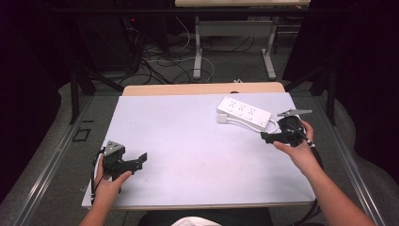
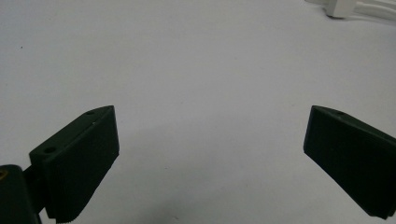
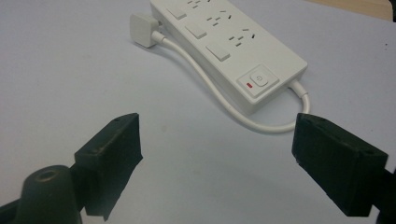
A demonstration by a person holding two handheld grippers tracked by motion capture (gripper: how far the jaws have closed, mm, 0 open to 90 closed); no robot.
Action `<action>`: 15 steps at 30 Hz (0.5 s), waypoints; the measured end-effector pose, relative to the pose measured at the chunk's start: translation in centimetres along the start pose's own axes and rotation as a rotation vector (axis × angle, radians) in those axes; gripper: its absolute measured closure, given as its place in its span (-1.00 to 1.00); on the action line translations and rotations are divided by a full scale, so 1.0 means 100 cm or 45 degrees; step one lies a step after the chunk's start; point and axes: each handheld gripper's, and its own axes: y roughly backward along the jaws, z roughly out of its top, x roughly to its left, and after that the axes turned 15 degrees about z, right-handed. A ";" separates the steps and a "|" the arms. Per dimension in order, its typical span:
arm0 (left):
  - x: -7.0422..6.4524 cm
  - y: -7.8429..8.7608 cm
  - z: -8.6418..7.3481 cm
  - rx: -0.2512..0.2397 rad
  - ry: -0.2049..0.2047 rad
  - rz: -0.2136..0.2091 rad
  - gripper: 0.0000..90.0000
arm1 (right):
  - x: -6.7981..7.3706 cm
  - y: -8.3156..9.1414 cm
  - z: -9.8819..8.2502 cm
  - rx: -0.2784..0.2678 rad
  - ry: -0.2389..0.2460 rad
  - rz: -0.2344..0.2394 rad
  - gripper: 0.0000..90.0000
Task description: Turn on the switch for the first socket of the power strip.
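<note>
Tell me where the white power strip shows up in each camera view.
High view: power strip at the table's far right, near the right gripper.
Left gripper view: a white sliver at the top right corner.
Right gripper view: upper centre, beyond the open fingers.
Shared landmark: its white cable.

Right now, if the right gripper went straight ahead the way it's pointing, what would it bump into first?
Probably the white cable looping beside the power strip; it lies just ahead of the open right gripper. Depth is hard to judge.

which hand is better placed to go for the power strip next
Right. The right hand-held gripper sits open just beside the white power strip, whose cable curves right in front of its jaws. The left hand-held gripper is open too, but far across the table.
</note>
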 end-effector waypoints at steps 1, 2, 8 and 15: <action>0.000 0.000 0.000 0.001 0.004 0.000 -0.92 | 0.000 0.001 0.001 0.004 -0.006 -0.004 -0.67; 0.000 0.000 0.000 0.001 0.004 0.001 -0.92 | -0.001 0.001 0.004 0.011 -0.007 0.007 -0.67; 0.000 0.000 0.000 0.001 0.005 0.003 -0.92 | -0.004 0.001 0.011 0.037 -0.010 0.006 -0.66; 0.000 0.000 0.000 0.004 0.004 0.005 -0.92 | -0.008 0.001 0.019 0.065 -0.027 0.017 -0.66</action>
